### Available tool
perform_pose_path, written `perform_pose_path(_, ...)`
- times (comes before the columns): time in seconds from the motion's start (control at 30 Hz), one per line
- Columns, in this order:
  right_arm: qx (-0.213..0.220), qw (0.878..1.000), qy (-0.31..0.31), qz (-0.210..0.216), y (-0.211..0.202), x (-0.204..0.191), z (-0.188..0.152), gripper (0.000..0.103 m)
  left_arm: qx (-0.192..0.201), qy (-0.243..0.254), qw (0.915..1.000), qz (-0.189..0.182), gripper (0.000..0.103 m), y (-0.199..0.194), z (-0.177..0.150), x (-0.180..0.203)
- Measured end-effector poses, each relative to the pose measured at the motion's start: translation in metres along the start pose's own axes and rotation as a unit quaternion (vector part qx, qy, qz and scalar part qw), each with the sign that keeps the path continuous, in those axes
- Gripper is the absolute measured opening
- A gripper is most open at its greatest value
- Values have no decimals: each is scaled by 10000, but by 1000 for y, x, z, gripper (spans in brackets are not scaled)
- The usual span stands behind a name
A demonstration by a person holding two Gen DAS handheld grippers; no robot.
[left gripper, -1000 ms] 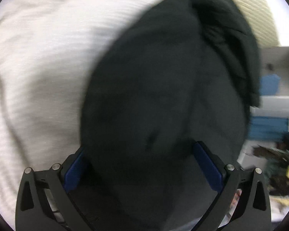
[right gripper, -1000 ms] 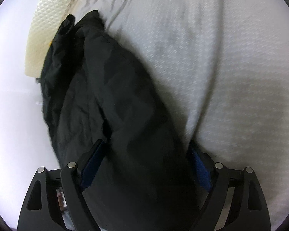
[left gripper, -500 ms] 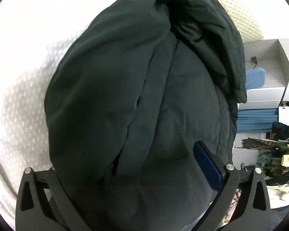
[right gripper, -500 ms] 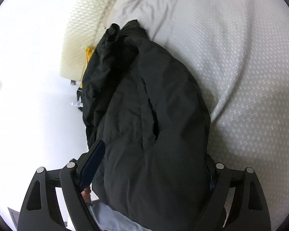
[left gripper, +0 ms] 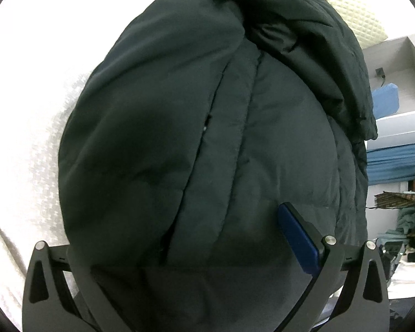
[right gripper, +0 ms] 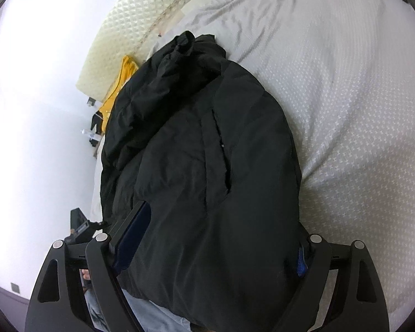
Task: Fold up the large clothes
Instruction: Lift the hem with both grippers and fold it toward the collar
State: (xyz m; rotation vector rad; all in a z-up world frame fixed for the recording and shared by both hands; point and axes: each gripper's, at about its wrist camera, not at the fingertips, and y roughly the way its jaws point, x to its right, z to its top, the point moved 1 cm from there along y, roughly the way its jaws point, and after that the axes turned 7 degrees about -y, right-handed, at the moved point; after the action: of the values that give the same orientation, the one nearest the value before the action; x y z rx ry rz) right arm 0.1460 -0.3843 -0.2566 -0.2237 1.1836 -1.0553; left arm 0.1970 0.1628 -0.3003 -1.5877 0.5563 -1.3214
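Lifted higher since a second ago, the bulky black padded jacket (right gripper: 207, 166) hangs over the white textured bed (right gripper: 345, 110), pinched in both wide-spread jaws; next, lay it flat.

— What does the garment look like?

— A dark puffy jacket (left gripper: 207, 127), near black with a green cast in the left wrist view, plain black (right gripper: 196, 166) in the right wrist view. Its cloth is smooth and matte, lightly quilted.

— How does it lie?

— Bundled into a rounded heap, filling the middle of both views. A long placket seam runs from about 12 o'clock down to 6 o'clock, with a narrow slit gaping beside it. A crumpled fold, perhaps hood or collar, bunches at 1 o'clock in the left wrist view and at 12 o'clock in the right.

— Where is it?

— On a white textured bedspread (right gripper: 345, 110), which shows from 1 to 5 o'clock of the right wrist view.
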Motion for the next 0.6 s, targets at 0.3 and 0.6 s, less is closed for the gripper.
perform_pose_path(0.3, 110, 9983, -566, -2, 4, -26, -9, 86, 53, 76, 10000, 32, 102, 5, -1, 10)
perform_pose_path(0.6, -303, 9955, 282, -847, 34, 20, -7, 86, -137, -48, 9999, -15, 102, 11, 0, 9)
